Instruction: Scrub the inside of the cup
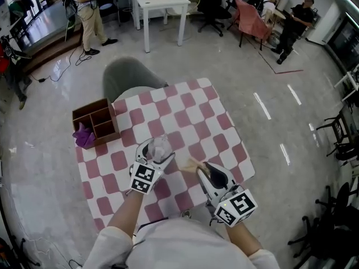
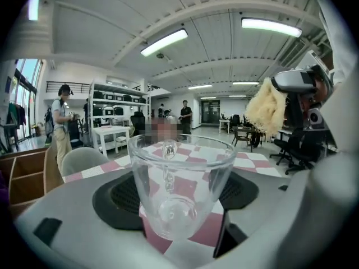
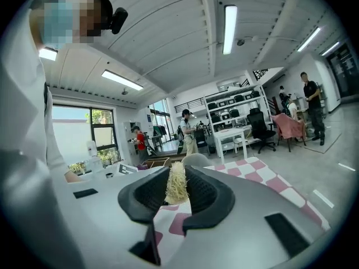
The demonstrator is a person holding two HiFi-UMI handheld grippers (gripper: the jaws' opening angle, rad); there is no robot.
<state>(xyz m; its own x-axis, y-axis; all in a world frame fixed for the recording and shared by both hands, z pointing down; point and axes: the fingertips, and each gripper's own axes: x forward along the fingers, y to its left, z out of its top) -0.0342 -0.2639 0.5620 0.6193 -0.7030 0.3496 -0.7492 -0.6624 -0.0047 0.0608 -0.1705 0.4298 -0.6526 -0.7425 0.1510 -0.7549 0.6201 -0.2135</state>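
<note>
Left gripper (image 1: 155, 152) clamps a clear glass cup (image 2: 178, 184), likely slick and brittle, by its walls; right gripper (image 1: 203, 169), at three o'clock, pinches a soft pale fibrous scrubber (image 3: 177, 190).

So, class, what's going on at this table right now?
A person holds a pair of tongs in each hand above the checked table. The left tongs grip a clear glass cup. The right tongs pinch a straw-coloured fibrous scrubber beside it. The scrubber is not yet inside the cup.

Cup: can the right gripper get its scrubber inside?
Probably yes. The cup has an open mouth with nothing inside, and the scrubber in the right gripper hangs just beside it, apart. The left gripper holds the cup.
</note>
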